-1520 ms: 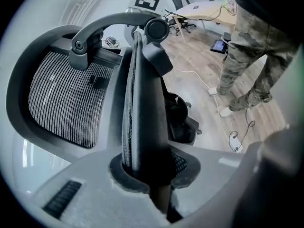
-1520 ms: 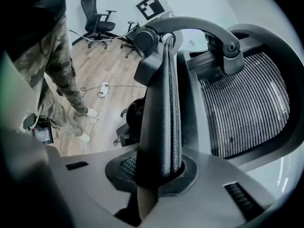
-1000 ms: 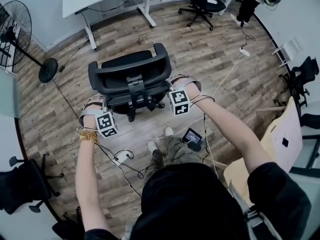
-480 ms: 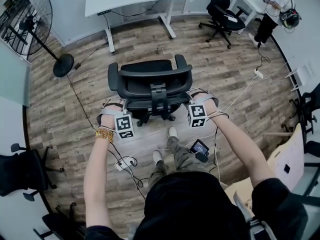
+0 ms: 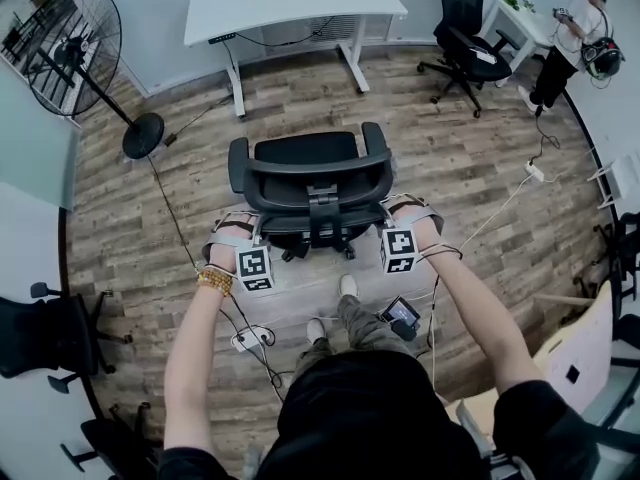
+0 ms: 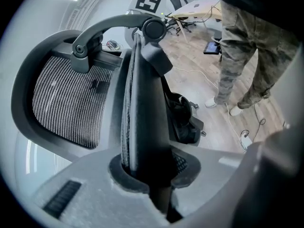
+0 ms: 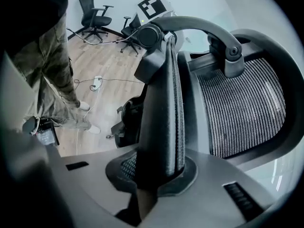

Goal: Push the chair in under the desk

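Note:
A black mesh office chair (image 5: 312, 180) stands on the wood floor with its back toward me, facing the white desk (image 5: 295, 3) further ahead. My left gripper (image 5: 252, 236) is shut on the left edge of the chair's backrest (image 6: 142, 103), and that edge runs straight up between its jaws. My right gripper (image 5: 388, 224) is shut on the right edge of the backrest (image 7: 164, 103) in the same way. Floor shows between the chair's seat and the desk's front edge. The jaw tips are hidden behind the backrest frame in the head view.
A standing fan (image 5: 75, 53) is at the far left with its base (image 5: 143, 135) near the desk's left leg. Another black chair (image 5: 465, 28) and a person (image 5: 570, 43) are at the far right. Cables and a power strip (image 5: 248, 338) lie by my feet.
Both grippers and the chair have moved forward together toward the desk, which now shows more fully at the top of the head view. The grips on the backrest are unchanged.

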Available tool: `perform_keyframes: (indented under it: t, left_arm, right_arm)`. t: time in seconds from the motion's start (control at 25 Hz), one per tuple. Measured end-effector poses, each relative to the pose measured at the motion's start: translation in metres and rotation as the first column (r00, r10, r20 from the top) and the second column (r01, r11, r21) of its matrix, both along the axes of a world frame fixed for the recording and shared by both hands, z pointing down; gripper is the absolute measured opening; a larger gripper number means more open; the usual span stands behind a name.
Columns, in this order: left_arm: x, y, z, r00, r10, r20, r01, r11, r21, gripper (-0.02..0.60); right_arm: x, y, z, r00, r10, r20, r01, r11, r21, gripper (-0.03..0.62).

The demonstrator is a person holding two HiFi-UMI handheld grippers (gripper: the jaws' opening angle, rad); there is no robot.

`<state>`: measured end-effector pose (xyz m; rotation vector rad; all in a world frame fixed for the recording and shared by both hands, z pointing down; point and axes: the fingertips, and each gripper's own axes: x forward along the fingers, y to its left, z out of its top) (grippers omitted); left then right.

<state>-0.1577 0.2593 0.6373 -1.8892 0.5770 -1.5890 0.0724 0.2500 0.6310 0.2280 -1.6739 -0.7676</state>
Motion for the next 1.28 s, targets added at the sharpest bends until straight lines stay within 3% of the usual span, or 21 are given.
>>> perform_keyframes:
  t: [0.4, 0.56, 1.28]
  left_arm:
    - [0.017, -0.065, -0.001, 1.000, -0.005, -0.013, 0.004, 0.999, -0.047, 0.057]
    - [0.015, -0.095, -0.003, 1.000, -0.012, -0.001, 0.012, 1.000, -0.014, 0.057]
    - [0.017, -0.166, -0.002, 0.999, -0.031, -0.013, 0.031, 0.999, -0.025, 0.058]
  right_arm:
    - [0.015, -0.070, 0.003, 1.000, -0.004, 0.001, 0.004, 0.999, -0.036, 0.038]
    - [0.013, -0.100, -0.003, 1.000, -0.028, 0.002, 0.028, 1.000, -0.007, 0.038]
    - [0.013, -0.178, -0.002, 0.998, -0.056, 0.005, 0.056, 0.998, 0.001, 0.038]
